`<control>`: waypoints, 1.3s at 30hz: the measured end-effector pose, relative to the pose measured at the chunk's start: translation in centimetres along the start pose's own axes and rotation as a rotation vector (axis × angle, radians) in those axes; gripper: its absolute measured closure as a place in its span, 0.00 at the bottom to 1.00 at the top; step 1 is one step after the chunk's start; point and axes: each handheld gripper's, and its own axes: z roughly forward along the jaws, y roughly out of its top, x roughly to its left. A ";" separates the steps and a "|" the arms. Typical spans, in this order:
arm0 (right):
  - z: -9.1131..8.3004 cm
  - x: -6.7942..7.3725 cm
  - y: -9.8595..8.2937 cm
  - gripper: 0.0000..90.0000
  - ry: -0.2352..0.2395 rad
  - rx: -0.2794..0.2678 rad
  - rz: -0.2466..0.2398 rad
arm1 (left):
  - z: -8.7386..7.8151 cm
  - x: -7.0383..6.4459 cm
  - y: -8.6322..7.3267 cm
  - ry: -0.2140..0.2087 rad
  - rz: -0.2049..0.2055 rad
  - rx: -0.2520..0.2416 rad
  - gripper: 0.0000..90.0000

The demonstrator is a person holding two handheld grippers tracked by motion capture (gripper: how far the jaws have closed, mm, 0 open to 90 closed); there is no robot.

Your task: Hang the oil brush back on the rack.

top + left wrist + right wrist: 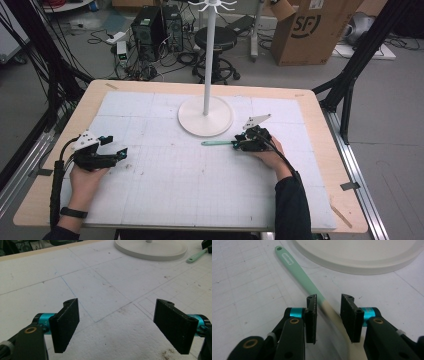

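Table (50,165); up close, spatula (297,270) reveals cream blade.

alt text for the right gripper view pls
The right gripper, jaws slightly apart, straddles a mint-green spatula lying on the white gridded mat. Its handle points away, a hanging hole at its end, beside the stand's round white base.

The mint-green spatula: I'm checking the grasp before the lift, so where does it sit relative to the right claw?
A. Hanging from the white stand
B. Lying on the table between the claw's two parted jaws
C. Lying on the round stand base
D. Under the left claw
B: in the right gripper view the spatula lies on the white mat, its neck passing between the right claw's jaws, which stand apart on either side of it.
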 end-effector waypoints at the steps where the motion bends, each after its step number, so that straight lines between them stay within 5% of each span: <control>1: 0.0 0.0 0.0 0.78 0.003 0.000 -0.003 | 0.0 0.0 0.0 0.000 0.001 0.000 0.24; 10: -0.3 0.5 0.2 0.87 0.032 0.021 -0.056 | 0.0 -0.1 0.0 0.001 0.010 0.004 0.24; 39: -0.4 0.4 0.0 0.91 0.093 0.030 -0.027 | 0.0 -0.2 0.0 0.005 0.015 0.002 0.24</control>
